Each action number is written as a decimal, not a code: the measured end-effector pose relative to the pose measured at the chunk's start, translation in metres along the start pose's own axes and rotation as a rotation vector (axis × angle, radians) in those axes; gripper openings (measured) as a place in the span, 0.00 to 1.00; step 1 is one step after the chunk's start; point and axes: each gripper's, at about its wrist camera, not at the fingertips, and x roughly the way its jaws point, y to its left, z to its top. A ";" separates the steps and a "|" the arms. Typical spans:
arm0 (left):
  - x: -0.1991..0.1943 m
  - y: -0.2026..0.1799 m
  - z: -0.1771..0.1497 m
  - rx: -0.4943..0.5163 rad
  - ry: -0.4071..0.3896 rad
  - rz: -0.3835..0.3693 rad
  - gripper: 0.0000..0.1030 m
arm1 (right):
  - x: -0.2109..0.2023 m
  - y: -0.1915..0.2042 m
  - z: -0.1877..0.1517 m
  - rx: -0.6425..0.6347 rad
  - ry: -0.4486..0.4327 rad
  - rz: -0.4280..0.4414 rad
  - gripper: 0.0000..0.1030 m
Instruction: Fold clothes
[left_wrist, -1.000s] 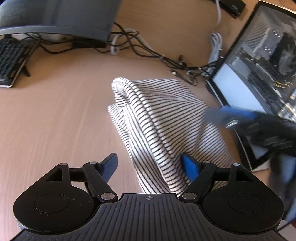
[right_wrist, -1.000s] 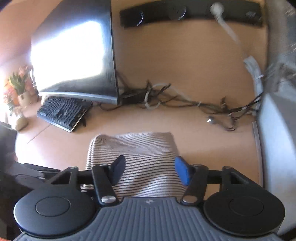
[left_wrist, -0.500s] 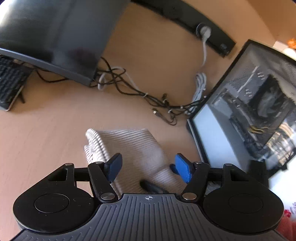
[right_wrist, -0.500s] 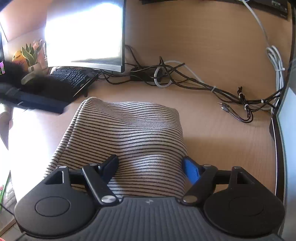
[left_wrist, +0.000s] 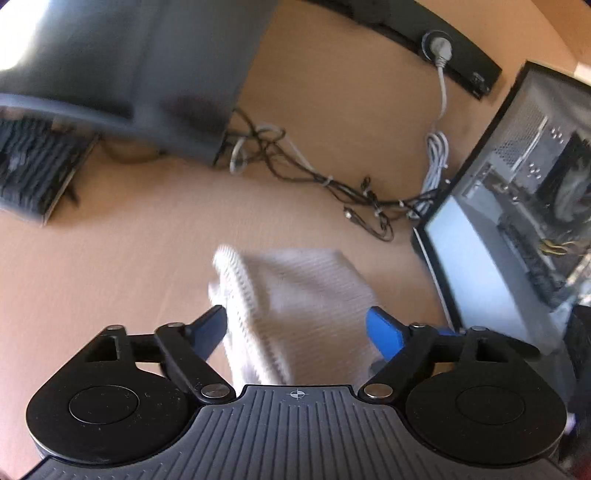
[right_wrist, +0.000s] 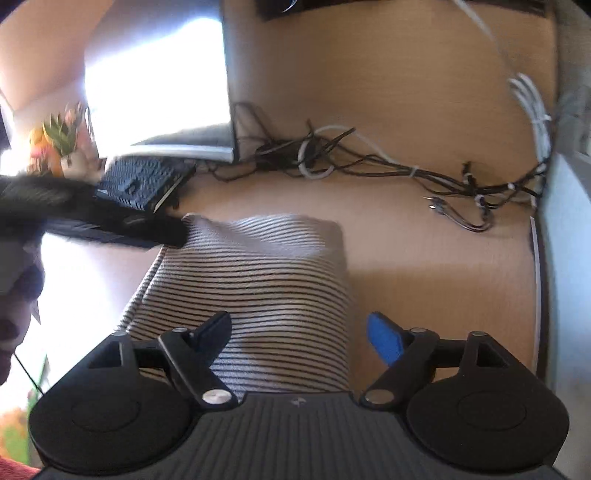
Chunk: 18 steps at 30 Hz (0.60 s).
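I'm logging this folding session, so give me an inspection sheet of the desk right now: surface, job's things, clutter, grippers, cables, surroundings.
Surface: wooden desk, bare around the cloth.
Job's things: one striped garment, folded into a thick bundle, lying flat on the desk.
Clutter: keyboard propped behind the garment; small potted plant at far left.
Grippers: left gripper and right gripper both have jaws opening; the garment lies between the fingers, but no pad presses on it.
Cables: tangled bundle along the back of the desk.
Surroundings: monitor; open computer case at right.
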 end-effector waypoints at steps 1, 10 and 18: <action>0.003 0.005 -0.005 -0.031 0.049 -0.039 0.90 | -0.003 -0.004 0.001 0.023 0.006 0.015 0.88; 0.046 0.019 -0.033 -0.101 0.209 -0.016 0.92 | 0.025 -0.024 0.006 0.112 0.114 0.069 0.89; 0.051 0.015 -0.030 -0.047 0.202 -0.078 0.87 | 0.061 -0.038 0.004 0.258 0.187 0.194 0.94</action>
